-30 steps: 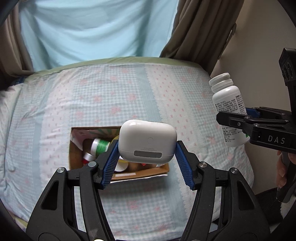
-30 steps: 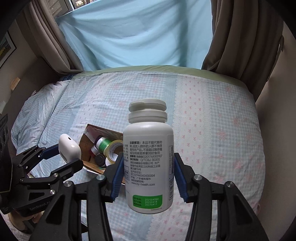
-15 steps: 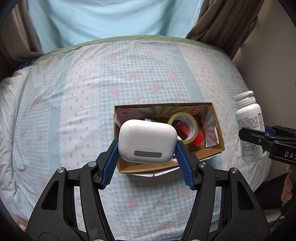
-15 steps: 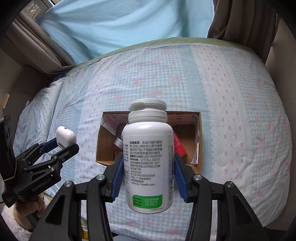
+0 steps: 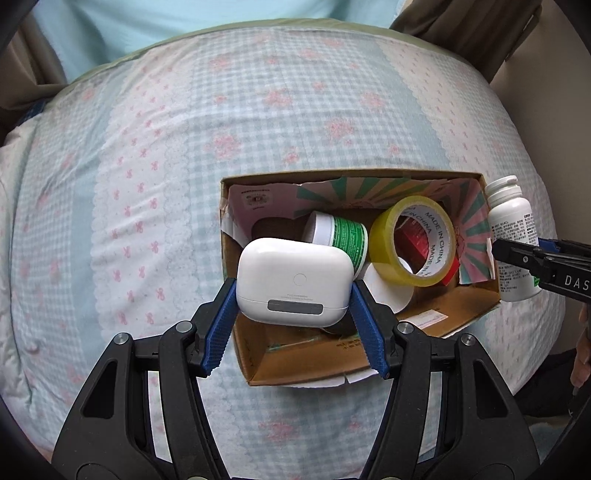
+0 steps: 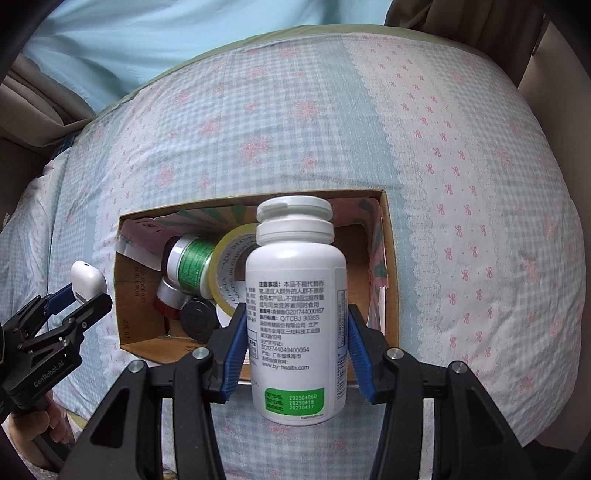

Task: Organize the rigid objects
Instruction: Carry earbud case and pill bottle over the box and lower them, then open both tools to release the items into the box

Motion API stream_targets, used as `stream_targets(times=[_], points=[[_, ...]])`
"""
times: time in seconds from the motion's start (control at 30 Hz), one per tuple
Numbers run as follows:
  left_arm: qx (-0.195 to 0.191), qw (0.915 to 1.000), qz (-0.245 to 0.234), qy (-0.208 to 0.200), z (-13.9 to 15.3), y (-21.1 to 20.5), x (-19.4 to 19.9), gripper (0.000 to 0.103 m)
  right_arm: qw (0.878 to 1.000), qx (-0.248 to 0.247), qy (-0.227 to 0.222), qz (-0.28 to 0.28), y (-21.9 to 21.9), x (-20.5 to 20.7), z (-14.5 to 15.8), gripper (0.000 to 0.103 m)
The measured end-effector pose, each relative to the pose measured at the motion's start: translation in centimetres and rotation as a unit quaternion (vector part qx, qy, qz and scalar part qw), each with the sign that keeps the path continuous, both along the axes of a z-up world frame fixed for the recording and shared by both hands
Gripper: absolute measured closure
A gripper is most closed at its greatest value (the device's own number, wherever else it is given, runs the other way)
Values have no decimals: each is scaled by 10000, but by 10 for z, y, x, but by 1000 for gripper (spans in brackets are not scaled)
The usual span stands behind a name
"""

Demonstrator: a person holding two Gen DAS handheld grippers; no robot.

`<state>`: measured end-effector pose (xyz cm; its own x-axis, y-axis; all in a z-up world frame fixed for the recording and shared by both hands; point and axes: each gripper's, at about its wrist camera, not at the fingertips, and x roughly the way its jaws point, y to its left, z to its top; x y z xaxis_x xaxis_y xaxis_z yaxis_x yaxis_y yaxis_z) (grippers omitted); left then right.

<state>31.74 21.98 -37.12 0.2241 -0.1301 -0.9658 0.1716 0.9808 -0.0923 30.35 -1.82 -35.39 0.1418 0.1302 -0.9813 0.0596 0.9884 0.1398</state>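
Note:
My left gripper (image 5: 293, 314) is shut on a white earbud case (image 5: 293, 282) and holds it above the near left part of an open cardboard box (image 5: 314, 354) on the bed. My right gripper (image 6: 295, 332) is shut on an upright white pill bottle (image 6: 295, 310) held above the box's (image 6: 136, 343) near right part. The box holds a yellow tape roll (image 5: 412, 245), a green-labelled jar (image 5: 340, 234) and a red item (image 5: 415, 240). The right gripper and bottle (image 5: 511, 236) show at the right edge of the left wrist view; the left gripper and case (image 6: 86, 282) show at the left of the right wrist view.
The box lies on a bed (image 5: 184, 147) covered in blue checked fabric with pink flowers. A light blue cloth (image 6: 129, 44) and brown curtains (image 5: 480, 33) hang behind it. A black round lid (image 6: 199, 317) and a red-and-silver can (image 6: 170, 299) lie inside the box.
Both grippers have moved forward and lower towards the box, which now looks larger and lies right under the held case and bottle. Both grips stay shut.

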Motion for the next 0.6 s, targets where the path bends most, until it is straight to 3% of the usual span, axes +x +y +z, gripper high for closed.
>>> stream_targets(times=[0.23,0.47,0.53,0.57,0.6], points=[[104,9995,-16,307,-28,1,7,46,9987,38,444,-264,-15,10,-39,57],[290,9985,-214,406,-33,-13,13,45,9973,85,648,-326,-22,17,-59,56],[225,9984,-331,387,-32,-18,15,35,9973,-42,679,-273,-21,21,-63,56],[222,9983,-380,371,-30,-20,15,9,9970,-96,733,-240,-20,23,-64,47],[253,9983,-429,317,-28,-23,15,0,9969,-123,744,-227,-21,23,-64,37]])
